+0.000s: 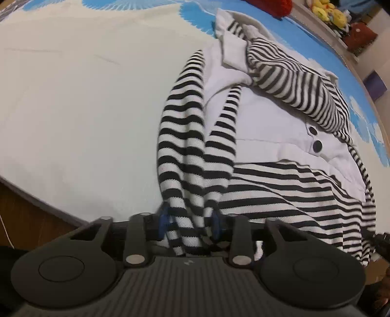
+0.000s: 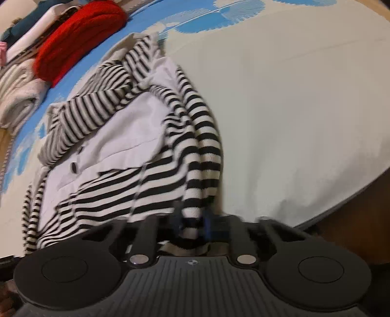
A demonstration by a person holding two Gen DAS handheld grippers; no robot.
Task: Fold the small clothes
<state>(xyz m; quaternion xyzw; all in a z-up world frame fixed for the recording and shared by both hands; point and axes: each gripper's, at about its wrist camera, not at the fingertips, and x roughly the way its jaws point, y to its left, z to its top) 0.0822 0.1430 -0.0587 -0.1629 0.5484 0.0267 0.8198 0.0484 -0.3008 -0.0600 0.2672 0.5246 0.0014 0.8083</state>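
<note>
A: How do the jaws of the left gripper stand?

B: Nearly together, with bunched striped cloth pinched between the blue fingers. The cloth is part of the striped garment, a black-and-white knit with pale lilac panels, and the gathered folds rise from the grip toward the rest of it.

A: And the right gripper?

B: Much the same. Its jaws are drawn close and clamp a narrow roll of the same striped garment. That view is blurred, so the exact edge in the grip cannot be told.

A: Where does the garment lie?

B: On the bedsheet, cream with blue fan prints, close to the near edge of the bed, where the wooden frame shows below. The body is spread flat and crumpled at the far end, while the held parts lift off the sheet.

A: How many things are there, counted?

B: One garment in the two grips. Two dark buttons sit on its pale panel in the left view; the right view shows only one clearly. Beyond it, the right view has one red knit item and a stack of folded pale clothes beside it. The left view shows yellow soft toys at the far edge; their number cannot be told.
</note>
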